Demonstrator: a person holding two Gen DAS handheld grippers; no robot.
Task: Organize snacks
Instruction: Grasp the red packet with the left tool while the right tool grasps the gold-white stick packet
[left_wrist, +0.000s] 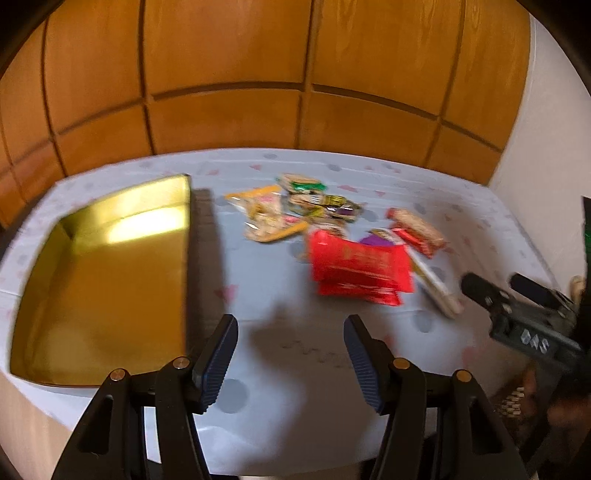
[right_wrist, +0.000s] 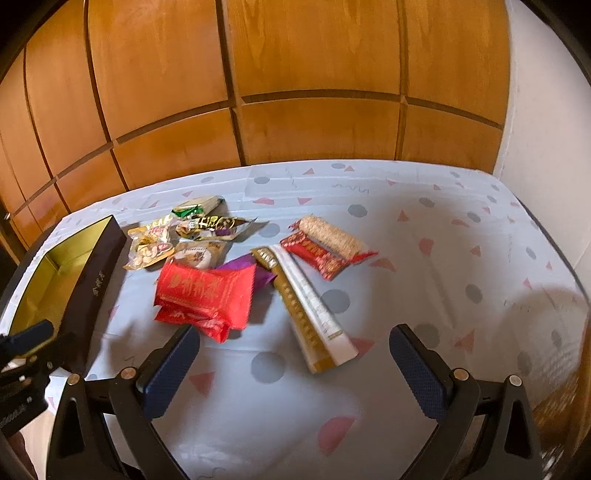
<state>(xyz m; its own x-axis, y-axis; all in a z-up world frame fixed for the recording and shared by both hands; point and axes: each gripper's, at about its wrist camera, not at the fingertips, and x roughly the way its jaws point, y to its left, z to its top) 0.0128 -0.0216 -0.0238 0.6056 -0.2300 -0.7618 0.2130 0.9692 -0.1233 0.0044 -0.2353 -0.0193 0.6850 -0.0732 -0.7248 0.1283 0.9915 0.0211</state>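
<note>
A pile of snack packets lies on the table's patterned cloth. Red packets (left_wrist: 360, 267) (right_wrist: 207, 291) are nearest, a long gold-and-white bar (right_wrist: 312, 310) lies to their right, and a red-ended rice bar (right_wrist: 332, 240) (left_wrist: 417, 230) sits behind it. Further back are an orange nut bag (left_wrist: 266, 214) (right_wrist: 151, 242) and green and dark wrappers (left_wrist: 314, 195) (right_wrist: 207, 218). A dark box with a gold inside (left_wrist: 110, 280) (right_wrist: 62, 280) stands on the left with nothing in it. My left gripper (left_wrist: 290, 350) is open over bare cloth. My right gripper (right_wrist: 293, 354) is open, holding nothing, just short of the long bar.
Wooden panelled doors (right_wrist: 295, 74) rise behind the table (right_wrist: 443, 258). A white wall (right_wrist: 546, 129) is on the right. The right gripper's black fingers (left_wrist: 517, 291) enter the left wrist view at the right edge. The left gripper's fingers (right_wrist: 26, 339) show at the far left of the right wrist view.
</note>
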